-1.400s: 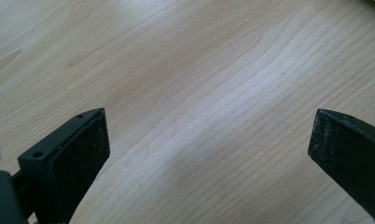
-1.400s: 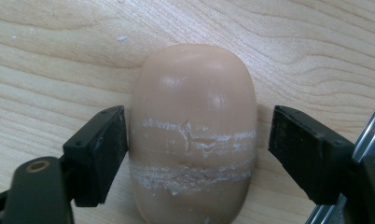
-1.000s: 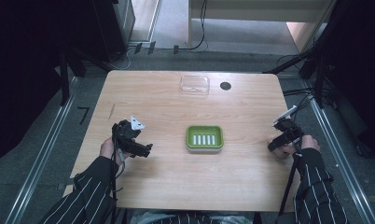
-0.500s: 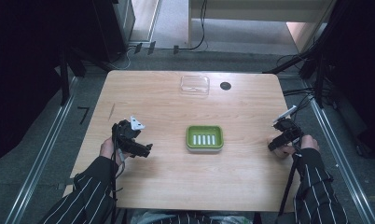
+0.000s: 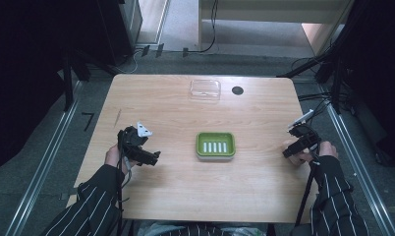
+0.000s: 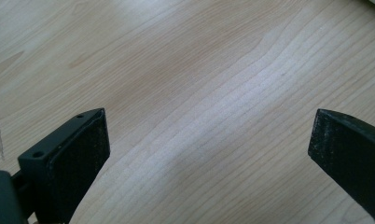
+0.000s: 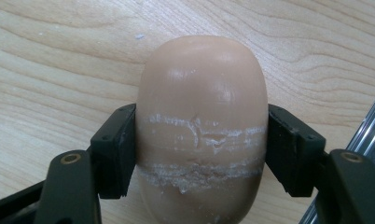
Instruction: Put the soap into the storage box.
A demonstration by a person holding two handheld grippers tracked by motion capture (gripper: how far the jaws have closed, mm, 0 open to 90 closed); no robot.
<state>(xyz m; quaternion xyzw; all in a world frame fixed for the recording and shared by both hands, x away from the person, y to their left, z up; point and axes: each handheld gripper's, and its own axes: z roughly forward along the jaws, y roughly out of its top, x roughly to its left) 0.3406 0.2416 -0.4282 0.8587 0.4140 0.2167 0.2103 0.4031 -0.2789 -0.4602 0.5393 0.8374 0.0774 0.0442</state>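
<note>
A tan oval bar of soap point(image 7: 202, 121) sits between the jaws of my right gripper point(image 7: 199, 154), which is shut on it just above the wooden table point(image 7: 45, 70) near the right edge. From above, the right gripper point(image 5: 296, 147) is at the table's right side with the soap point(image 5: 295, 158) partly showing under it. My left gripper point(image 5: 147, 156) stands open over bare wood at the left; its two black pads point(image 6: 83, 154) are far apart with nothing between them. A green soap dish point(image 5: 215, 145) with a slotted white insert lies at the table's centre.
A clear plastic lid or box point(image 5: 205, 89) rests at the far edge, with a black round hole point(image 5: 238, 90) to its right. Metal floor rails point(image 5: 43, 162) run along both sides of the table. Cables trail from each gripper.
</note>
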